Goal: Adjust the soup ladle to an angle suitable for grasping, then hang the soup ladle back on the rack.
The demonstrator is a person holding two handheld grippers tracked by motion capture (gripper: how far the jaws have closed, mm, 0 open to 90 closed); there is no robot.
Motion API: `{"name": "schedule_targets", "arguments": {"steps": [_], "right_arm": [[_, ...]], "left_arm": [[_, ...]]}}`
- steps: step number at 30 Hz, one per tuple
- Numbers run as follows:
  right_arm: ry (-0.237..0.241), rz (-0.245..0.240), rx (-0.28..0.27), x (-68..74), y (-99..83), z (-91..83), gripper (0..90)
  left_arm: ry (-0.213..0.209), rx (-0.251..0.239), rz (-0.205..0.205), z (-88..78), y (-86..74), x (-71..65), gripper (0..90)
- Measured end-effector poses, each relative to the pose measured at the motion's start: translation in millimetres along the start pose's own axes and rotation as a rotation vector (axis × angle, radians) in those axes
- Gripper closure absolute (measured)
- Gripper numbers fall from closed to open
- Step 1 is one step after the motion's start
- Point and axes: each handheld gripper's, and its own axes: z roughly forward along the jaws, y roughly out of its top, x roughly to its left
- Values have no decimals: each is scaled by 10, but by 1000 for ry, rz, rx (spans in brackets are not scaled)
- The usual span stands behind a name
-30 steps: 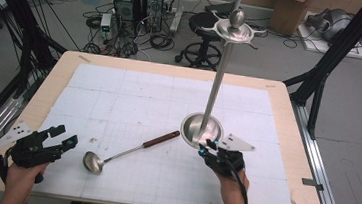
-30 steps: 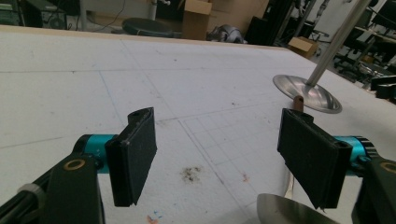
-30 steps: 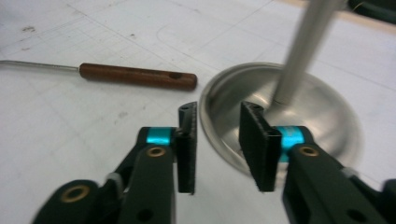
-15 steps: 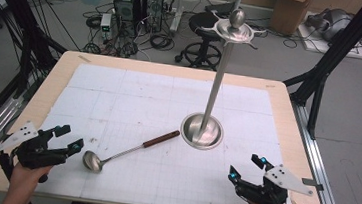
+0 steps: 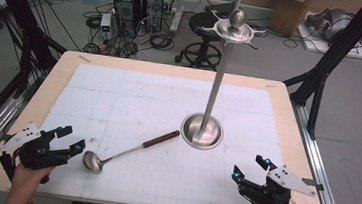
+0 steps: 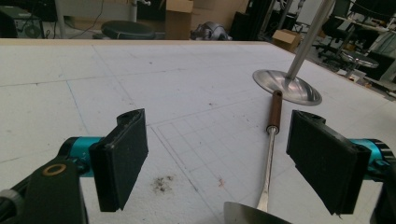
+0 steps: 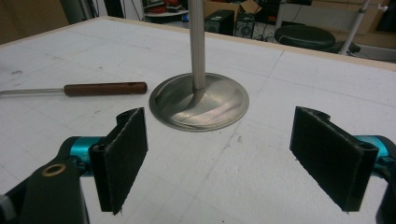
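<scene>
On the desk [image 5: 287,122], a stand [image 5: 202,130] sits right of centre, its pole rising from the base. A ladle [image 5: 126,150] lies left of it, handle end just beside the base, bowl toward the near left. The left gripper [image 5: 67,139] sits at the near left corner, just left of the bowl. The right gripper [image 5: 249,169] sits at the near right, near of the stand.

A steel ladle [image 5: 126,152] with a brown wooden handle is seen lying flat on the white counter [image 5: 129,97], bowl near the front left. Its handle end is almost touching the round base of an upright steel stand [image 5: 202,130], topped by a hooked disc.
</scene>
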Motion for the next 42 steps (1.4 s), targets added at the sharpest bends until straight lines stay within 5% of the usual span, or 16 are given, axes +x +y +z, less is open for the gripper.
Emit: {"name": "schedule_targets", "arguments": {"steps": [14, 19, 28, 31, 35, 42], "right_arm": [[-14, 5, 36, -13, -23, 44, 184], [-17, 12, 43, -15, -46, 28, 184], [-23, 30, 42, -47, -53, 27, 184], [-23, 26, 39, -51, -52, 23, 184], [-26, 35, 26, -61, -47, 6, 185], [-29, 51, 14, -81, -48, -22, 185]], "left_arm": [[-2, 29, 37, 40, 58, 13, 216], [-70, 41, 11, 146, 185, -37, 258], [-152, 265, 134, 566, 461, -212, 273], [-204, 368, 145, 760, 499, -292, 296], [-218, 500, 166, 1001, 473, -349, 317], [-238, 659, 185, 1207, 375, -398, 424]]}}
